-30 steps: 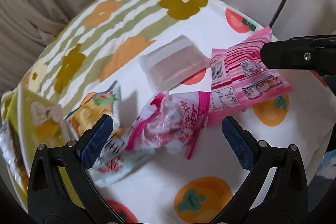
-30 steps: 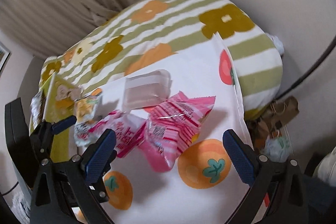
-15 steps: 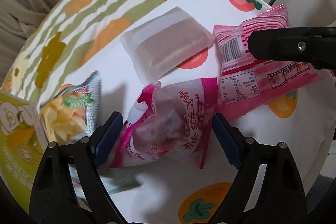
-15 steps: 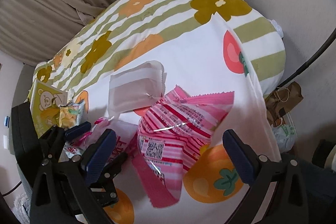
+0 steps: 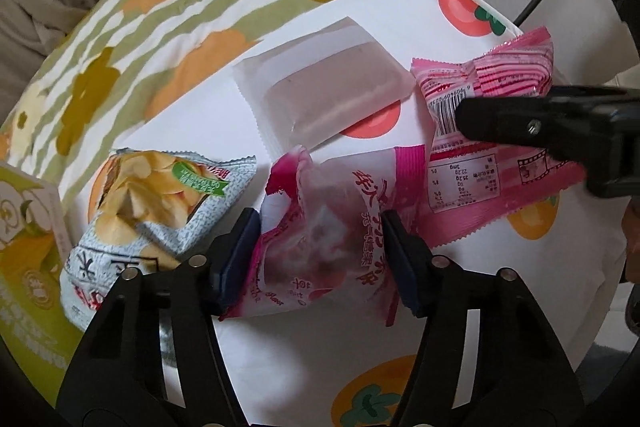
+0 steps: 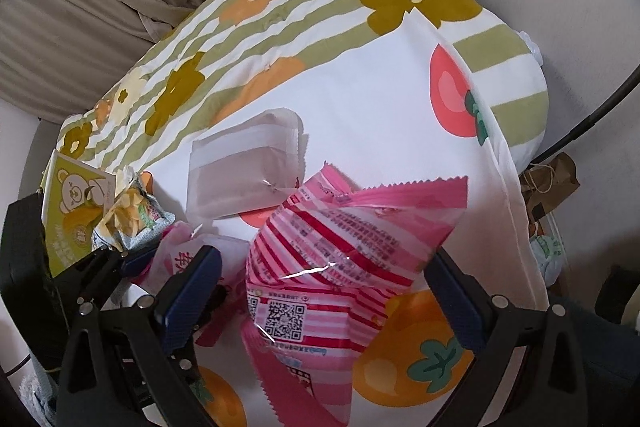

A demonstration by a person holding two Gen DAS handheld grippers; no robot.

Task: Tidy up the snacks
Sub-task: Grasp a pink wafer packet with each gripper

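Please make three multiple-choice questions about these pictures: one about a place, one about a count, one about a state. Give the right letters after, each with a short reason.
1. Where does the frosted white packet lie relative to the pink-and-white candy bag?
A. Beyond it, farther from the left gripper
B. Under the green box
C. Between the jaws of the right gripper

2. How many sealed snack packets lie on the fruit-print cloth, not counting the green box?
A. Two
B. Four
C. Six

3. What is the state of the left gripper?
A. Wide open over bare cloth
B. Its jaws press on the candy bag
C. It holds the chips bag

Answers:
1 A, the white packet sits past the candy bag.
2 B: white packet, candy bag, chips bag, pink striped packet.
3 B, both blue pads touch the bag, the jaws closing.
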